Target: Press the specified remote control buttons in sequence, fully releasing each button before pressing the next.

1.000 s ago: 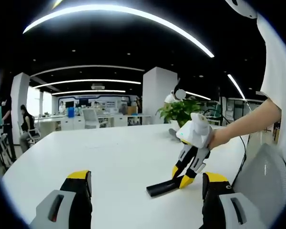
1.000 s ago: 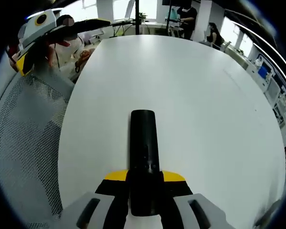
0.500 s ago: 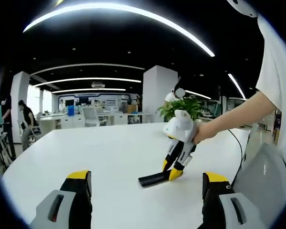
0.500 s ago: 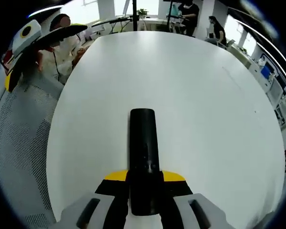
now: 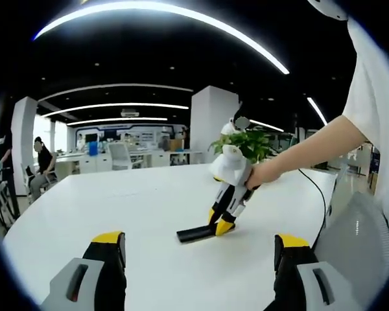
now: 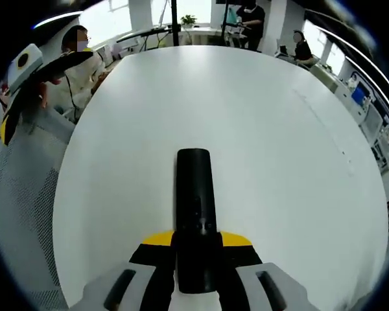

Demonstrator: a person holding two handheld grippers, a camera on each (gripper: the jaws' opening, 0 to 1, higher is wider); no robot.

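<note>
A slim black remote control (image 6: 196, 214) juts forward from my right gripper (image 6: 196, 249), whose yellow-tipped jaws are shut on its near end, just above the white table (image 6: 259, 129). In the left gripper view the same remote (image 5: 194, 234) shows low over the table (image 5: 117, 207), held by the right gripper (image 5: 220, 225) in a person's hand. My left gripper (image 5: 200, 245) stands open, its fingers (image 5: 107, 241) wide apart and nothing between them, well short of the remote. At the left edge of the right gripper view the left gripper (image 6: 26, 71) appears, above a chair.
A grey mesh chair (image 6: 19, 201) stands at the table's side and shows as a mesh chair back (image 5: 360, 233). A potted plant (image 5: 249, 144) sits at the table's far end. People sit beyond the table, one of them a seated person (image 6: 78, 65). Desks and pillars fill the office behind.
The right gripper has carried the remote to the left and farther out over the table, as the left gripper view shows. In the right gripper view the table has slid by. The left gripper stays open.
</note>
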